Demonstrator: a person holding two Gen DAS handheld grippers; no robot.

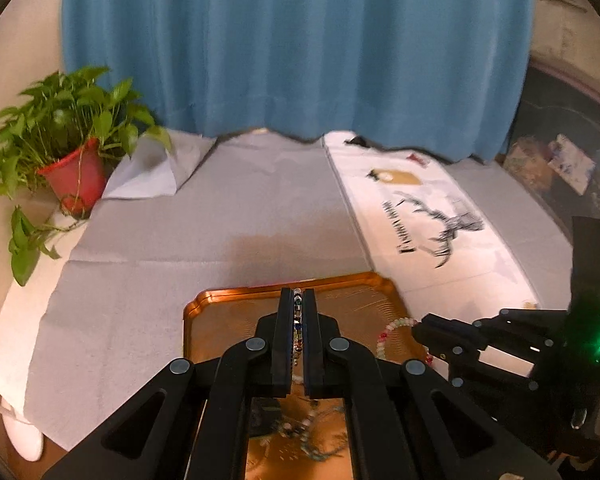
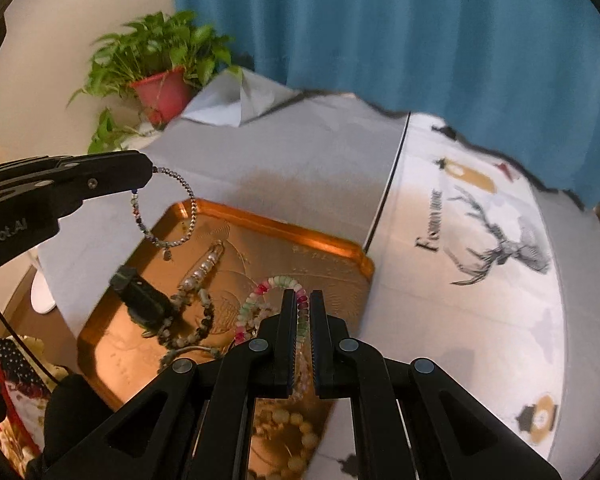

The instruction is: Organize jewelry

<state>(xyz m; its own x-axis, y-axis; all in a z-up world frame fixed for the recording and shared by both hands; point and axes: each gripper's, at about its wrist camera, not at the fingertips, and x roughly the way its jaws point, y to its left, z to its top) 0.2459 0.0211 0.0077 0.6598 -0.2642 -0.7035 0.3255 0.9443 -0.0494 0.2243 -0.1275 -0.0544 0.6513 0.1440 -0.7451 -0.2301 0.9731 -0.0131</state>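
A copper tray (image 2: 320, 240) lies on the grey cloth and holds several bead bracelets and a dark object (image 2: 142, 296). My left gripper (image 1: 298, 300) is shut on a thin multicoloured bead bracelet (image 2: 188, 204) and holds it above the tray's far left corner; this gripper also shows in the right wrist view (image 2: 146, 176). My right gripper (image 2: 303, 300) is shut on a pink, green and white bead bracelet (image 2: 256, 300), lifted over the tray's right part. In the left wrist view the right gripper (image 1: 418, 328) and its bracelet (image 1: 392, 330) show at the right.
A potted plant in a red pot (image 1: 76, 176) stands at the table's far left. A white cloth with a deer print (image 1: 440, 224) covers the table's right side. A blue curtain (image 1: 292, 48) hangs behind. Cluttered items (image 2: 16, 400) lie at the lower left.
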